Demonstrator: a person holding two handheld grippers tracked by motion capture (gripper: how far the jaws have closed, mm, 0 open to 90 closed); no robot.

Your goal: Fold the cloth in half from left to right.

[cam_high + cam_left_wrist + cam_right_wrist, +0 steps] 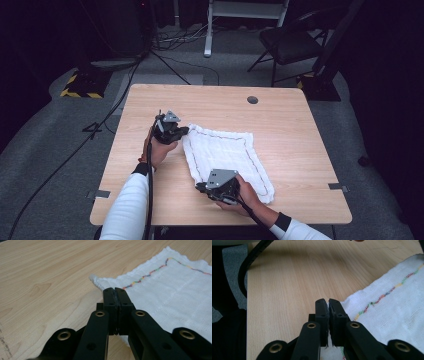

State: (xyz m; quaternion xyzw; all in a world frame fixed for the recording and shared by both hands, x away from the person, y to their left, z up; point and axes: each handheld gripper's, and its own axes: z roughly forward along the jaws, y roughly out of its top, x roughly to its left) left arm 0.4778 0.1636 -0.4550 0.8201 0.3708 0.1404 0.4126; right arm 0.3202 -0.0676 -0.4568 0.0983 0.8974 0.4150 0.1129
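White woven cloth with a line of many-coloured stitching running just inside its edge lies spread flat on the middle of the wooden table, turned a little so that one corner points toward the near right. In the high view the left gripper sits at the cloth's far left corner, held in the person's left hand, and the right gripper sits at its near left corner, held in the right hand. In the left gripper view the two black jaws are clenched together with the cloth's edge pinched between their pads, the corner tip bunched up just beyond them and lifted a little off the wood. In the right gripper view the jaws are likewise pressed onto the cloth's hem, a thin sliver of white fabric showing between the pads. White sleeves with dark cuffs cover both forearms, and a black cable trails along the left one. A small round dark hole is set in the far part of the table. Beyond the table, on grey carpet, stand a black chair at the far right and a white frame at the far middle.
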